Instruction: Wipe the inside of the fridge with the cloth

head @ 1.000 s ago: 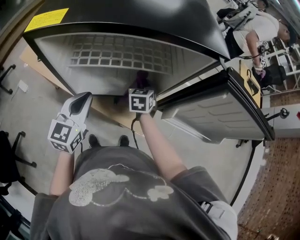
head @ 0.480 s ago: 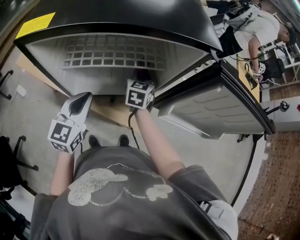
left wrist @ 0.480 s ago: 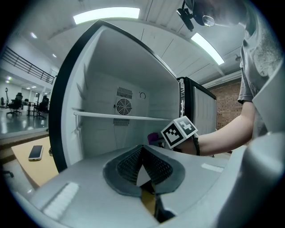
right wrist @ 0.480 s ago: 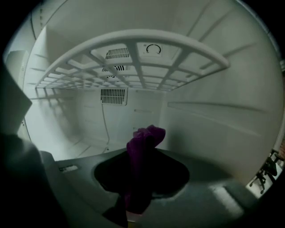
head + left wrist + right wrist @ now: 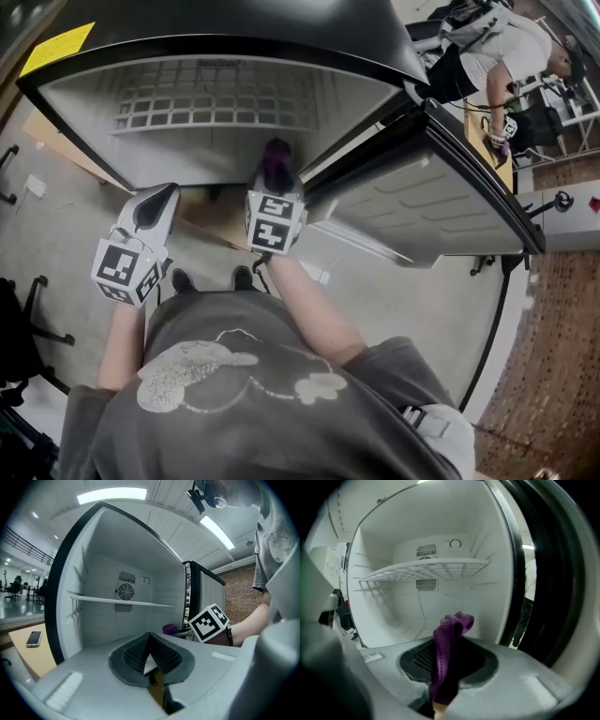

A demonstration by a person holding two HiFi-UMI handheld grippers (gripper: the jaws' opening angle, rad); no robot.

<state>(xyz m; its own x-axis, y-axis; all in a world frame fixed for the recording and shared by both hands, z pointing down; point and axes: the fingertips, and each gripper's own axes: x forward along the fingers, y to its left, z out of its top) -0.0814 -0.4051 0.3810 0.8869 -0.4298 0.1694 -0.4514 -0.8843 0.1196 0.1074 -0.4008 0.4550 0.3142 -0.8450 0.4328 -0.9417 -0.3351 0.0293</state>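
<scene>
1. The fridge [image 5: 281, 131] stands open, its door [image 5: 422, 202] swung out towards 3 o'clock of the opening.
2. The right gripper [image 5: 447, 667] has its jaws closed on the purple cloth [image 5: 449, 641]. The cloth is pinched low between the pads, and its bunched top sticks up past the jaw tips.
3. From above, the cloth pokes out at 12 o'clock of the right gripper's marker cube [image 5: 274, 222], right at the lower lip of the fridge opening. I can't tell whether it touches any inner wall.
4. Along the right gripper's jaws, the white inside of the fridge lies ahead of the cloth, with the wire shelf [image 5: 426, 569] up at 12 o'clock.
5. The left gripper [image 5: 151, 656] hangs outside the fridge, at 9 o'clock of the right one and apart from it. Its jaw tips are pressed together with nothing between them.
6. A yellow label [image 5: 56, 49] sits on the fridge's top at 10 o'clock.
7. Another person [image 5: 497, 56] is off at 2 o'clock, well away.
</scene>
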